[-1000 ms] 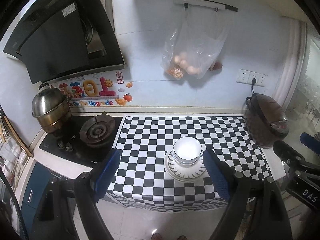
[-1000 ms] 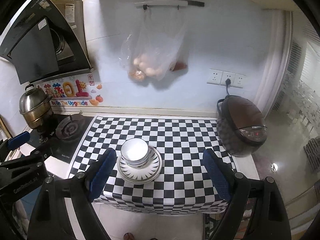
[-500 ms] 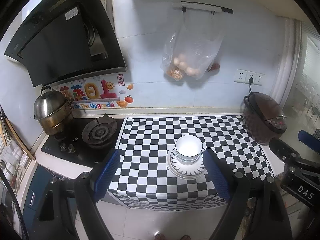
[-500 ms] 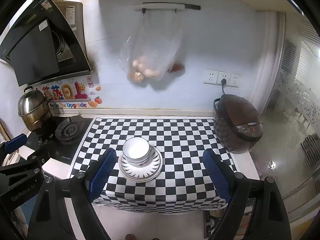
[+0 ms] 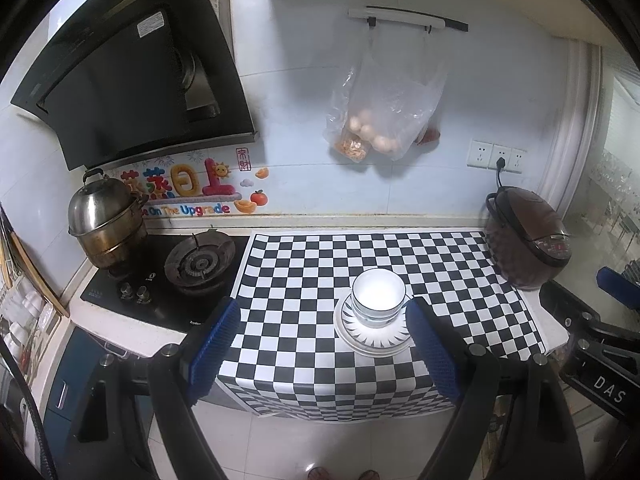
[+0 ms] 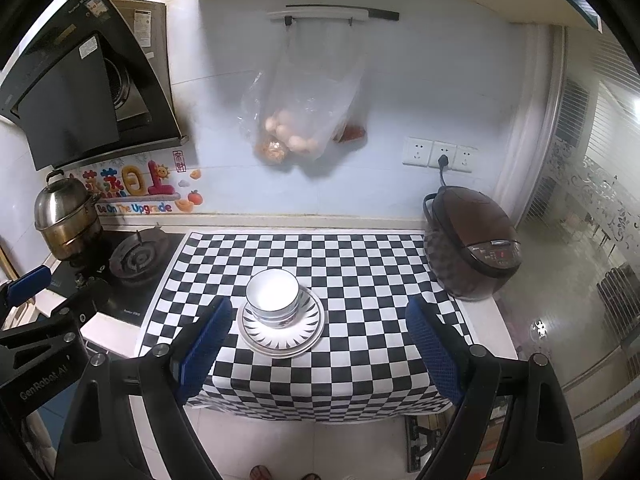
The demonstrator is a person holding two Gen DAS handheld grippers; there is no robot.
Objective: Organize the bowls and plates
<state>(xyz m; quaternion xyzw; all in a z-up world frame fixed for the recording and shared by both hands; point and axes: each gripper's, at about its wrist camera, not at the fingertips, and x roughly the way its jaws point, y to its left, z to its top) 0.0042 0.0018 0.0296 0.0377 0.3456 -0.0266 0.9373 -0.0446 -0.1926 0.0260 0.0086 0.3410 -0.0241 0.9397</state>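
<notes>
stack: bowls (image 5: 378, 295) nested on plates (image 5: 374, 332), mid checkered table (image 5: 304, 264), apart from the rice cooker (image 5: 526, 238)
my left hand-held gripper (image 5: 326, 354): wide, empty, above the table's near edge
my right hand-held gripper (image 6: 320, 352): wide, empty, likewise
step: looks stacked; judging approach or finish
how: descend straight, pads either side of the bowl rim, close gently, avoid dragging plates

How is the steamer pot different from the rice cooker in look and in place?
The steamer pot is shiny metal in stacked tiers; the rice cooker is dark brown with a control panel. The pot stands on the stove at the left; the cooker stands at the counter's right end, plugged into a wall socket. Both have closed lids.
</notes>
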